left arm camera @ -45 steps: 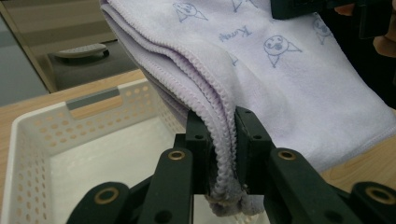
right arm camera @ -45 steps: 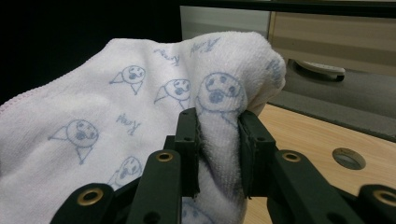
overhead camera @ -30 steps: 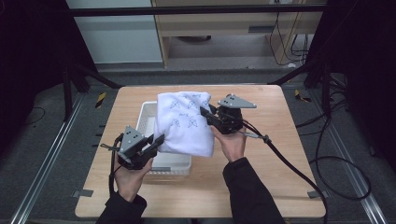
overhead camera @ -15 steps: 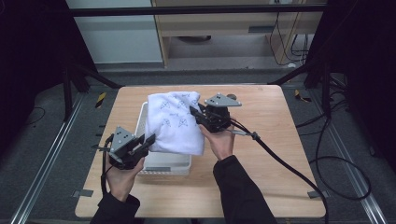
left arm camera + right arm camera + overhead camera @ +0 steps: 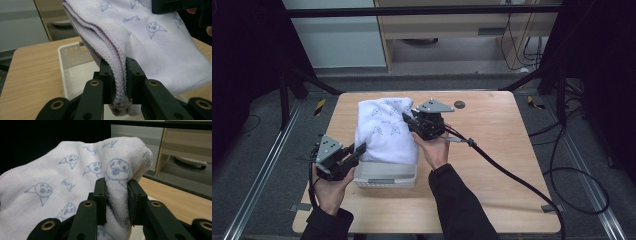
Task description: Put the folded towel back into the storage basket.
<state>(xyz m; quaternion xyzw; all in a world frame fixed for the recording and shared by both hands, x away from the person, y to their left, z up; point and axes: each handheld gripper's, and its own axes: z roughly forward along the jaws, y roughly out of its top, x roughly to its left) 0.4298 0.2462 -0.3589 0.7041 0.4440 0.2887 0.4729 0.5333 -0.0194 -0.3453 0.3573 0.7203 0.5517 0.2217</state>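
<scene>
Over the wooden table (image 5: 492, 150) we see a folded white towel (image 5: 387, 131) with little blue face drawings, held up between both grippers above a white perforated basket (image 5: 384, 175). We put the left gripper (image 5: 357, 151) at the towel's near left corner; left gripper view shows its jaws clamped tight on the stitched, layered hem of the towel (image 5: 155, 45), several edges bunched between the pads. Left gripper (image 5: 119, 75) sits right over the basket (image 5: 68, 62), whose perforated wall and pale floor we see just below and behind the jaws. Right gripper (image 5: 408, 120) grips the towel's far right side, near the top fold. Right gripper view: right gripper (image 5: 117, 200) jaws pinched on a thick fold of towel (image 5: 57, 195), cloth squeezed between the pads and bulging above them. So both are closed on cloth, neither open.

From the high view we read the towel as draped across most of the basket, covering its far part; only the basket's near wall and front rim show beneath the towel's lower edge. Towel hangs off the grippers; whether it touches the basket rim we can't tell. Basket stands left of centre on the table. Person's left hand (image 5: 329, 187) is low at the near left table edge, right hand (image 5: 434, 150) beside the towel's right side, black cable (image 5: 512, 175) trailing right across the table. Small dark disc (image 5: 459, 105) lies on the table beyond the right gripper, well apart from the towel.
</scene>
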